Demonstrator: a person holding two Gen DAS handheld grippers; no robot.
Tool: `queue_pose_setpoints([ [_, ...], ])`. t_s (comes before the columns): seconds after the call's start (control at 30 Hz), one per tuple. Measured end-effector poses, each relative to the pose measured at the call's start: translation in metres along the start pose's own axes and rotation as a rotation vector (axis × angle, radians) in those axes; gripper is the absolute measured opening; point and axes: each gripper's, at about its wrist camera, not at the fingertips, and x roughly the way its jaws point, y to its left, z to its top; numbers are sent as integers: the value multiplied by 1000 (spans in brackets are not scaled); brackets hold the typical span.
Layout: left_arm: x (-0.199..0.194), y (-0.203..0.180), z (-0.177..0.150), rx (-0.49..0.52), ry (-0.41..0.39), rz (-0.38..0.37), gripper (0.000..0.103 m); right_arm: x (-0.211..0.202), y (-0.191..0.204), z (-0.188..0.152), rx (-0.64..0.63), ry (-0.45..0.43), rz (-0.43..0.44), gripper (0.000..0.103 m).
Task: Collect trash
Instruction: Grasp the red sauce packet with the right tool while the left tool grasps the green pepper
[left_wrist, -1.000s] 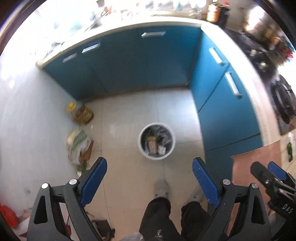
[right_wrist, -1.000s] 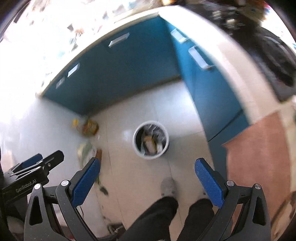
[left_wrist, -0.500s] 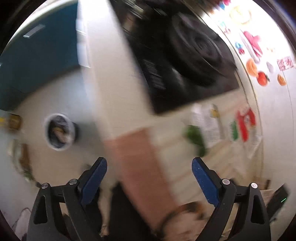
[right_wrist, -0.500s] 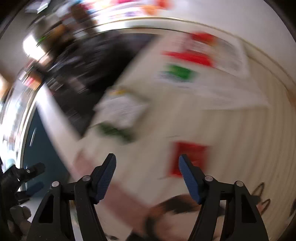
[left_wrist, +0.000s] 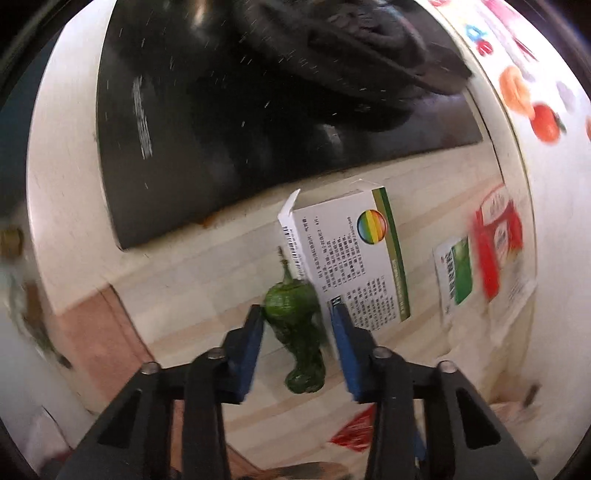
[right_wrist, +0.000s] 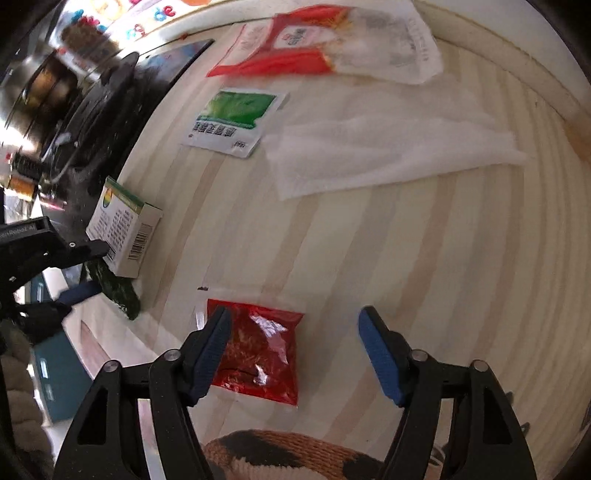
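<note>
On a pale striped wooden counter (right_wrist: 369, 236), beside a black stovetop (left_wrist: 221, 129), several pieces of trash lie scattered. The left gripper (left_wrist: 297, 332) points steeply down over a wrinkled green pepper (left_wrist: 295, 328) lying just in front of a small white and green box (left_wrist: 351, 258). Its jaws have just been closing, and the pepper sits between the blue pads. The left pad touches the pepper's wide stem end, while the right pad looks just clear of it, so this is not yet a firm pinch.

The pepper looks light, soft and shrivelled (likely to squash or slip if gripped at its thin curled tip). The plump part near the stem seems the best place to take hold, with gentle pressure.

The right gripper (right_wrist: 295, 343) hovers with its jaws released and wide over a red sauce packet (right_wrist: 258, 350), near the front edge of the counter. Its left pad lies over the packet's left edge, and the right pad stands well clear. The packet looks flat, glossy and slippery; pinching it across the filled middle is probably surest.

Farther back lie a green and white sachet (right_wrist: 232, 122), a white paper towel (right_wrist: 388, 147) and a red and clear wrapper (right_wrist: 332, 44), all thin and floppy.
</note>
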Motion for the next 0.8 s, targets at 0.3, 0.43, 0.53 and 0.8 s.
queue_pose_setpoints([
  [0.3,12,8,-15,71,44,30,27,3,40,-29,-225,-94,-136,50],
  [0.43,15,-10,-23,164,15,89,22,-2,38,-37,-226,-123,-150,18],
  [0.53,13,-14,-36,208,-3,109,19,-10,21,-39,-189,-122,-109,13],
  [0.8,-35,-1,-74,314,-121,140,18,-54,15,-31,-110,-189,-7,9],
])
